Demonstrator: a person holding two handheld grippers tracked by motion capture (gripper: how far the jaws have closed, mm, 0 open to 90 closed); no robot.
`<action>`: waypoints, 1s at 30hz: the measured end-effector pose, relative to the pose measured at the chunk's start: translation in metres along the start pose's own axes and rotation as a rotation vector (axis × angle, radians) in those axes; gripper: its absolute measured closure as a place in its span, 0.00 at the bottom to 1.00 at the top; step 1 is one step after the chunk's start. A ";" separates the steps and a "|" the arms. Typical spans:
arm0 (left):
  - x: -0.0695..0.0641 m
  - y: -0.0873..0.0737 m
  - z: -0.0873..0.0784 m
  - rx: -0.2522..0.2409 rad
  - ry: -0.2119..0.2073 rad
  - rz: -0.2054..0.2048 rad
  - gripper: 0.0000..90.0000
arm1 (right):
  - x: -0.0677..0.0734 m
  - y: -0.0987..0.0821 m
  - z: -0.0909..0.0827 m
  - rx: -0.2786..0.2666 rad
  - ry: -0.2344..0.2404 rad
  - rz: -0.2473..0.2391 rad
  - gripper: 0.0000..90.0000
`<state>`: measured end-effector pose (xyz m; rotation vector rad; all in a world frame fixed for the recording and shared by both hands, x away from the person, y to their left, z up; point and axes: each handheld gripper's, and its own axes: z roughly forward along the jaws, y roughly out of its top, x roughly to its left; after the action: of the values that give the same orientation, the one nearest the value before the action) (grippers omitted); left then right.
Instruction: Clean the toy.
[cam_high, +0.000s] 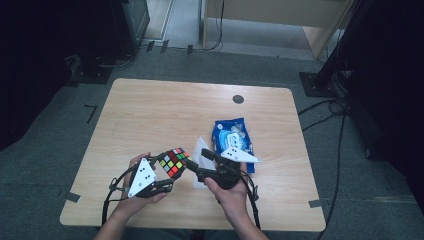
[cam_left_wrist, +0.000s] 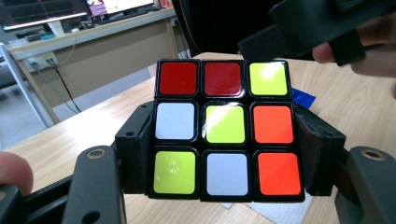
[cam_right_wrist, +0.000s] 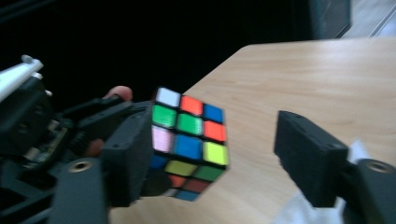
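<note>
Cube (cam_left_wrist: 226, 128) clamped in left gripper (cam_left_wrist: 226, 154), lower edge hidden

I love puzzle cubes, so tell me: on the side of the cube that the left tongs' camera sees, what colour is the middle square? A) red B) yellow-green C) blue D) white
B: in the left gripper view the cube, clamped between the left tongs, shows a yellow-green centre square, with white on its left and orange on its right.

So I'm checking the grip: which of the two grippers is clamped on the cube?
The left gripper: its jaws press both sides of the Rubik's cube. The right gripper stands open, its far jaw well clear of the cube.
</note>
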<state>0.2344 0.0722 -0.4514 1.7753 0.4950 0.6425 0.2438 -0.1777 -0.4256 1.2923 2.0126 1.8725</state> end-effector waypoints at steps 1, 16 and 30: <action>-0.002 0.001 0.001 -0.003 0.022 0.005 0.38 | 0.002 0.000 0.002 0.005 0.001 0.019 0.22; -0.025 0.006 0.007 -0.031 0.038 0.061 0.38 | -0.001 -0.013 0.018 0.051 0.076 0.199 0.34; -0.021 0.002 0.009 -0.005 -0.020 0.047 0.37 | -0.005 -0.011 0.014 0.077 0.068 0.219 0.39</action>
<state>0.2248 0.0519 -0.4551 1.7920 0.4386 0.6576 0.2495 -0.1686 -0.4401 1.5460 2.0697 1.9728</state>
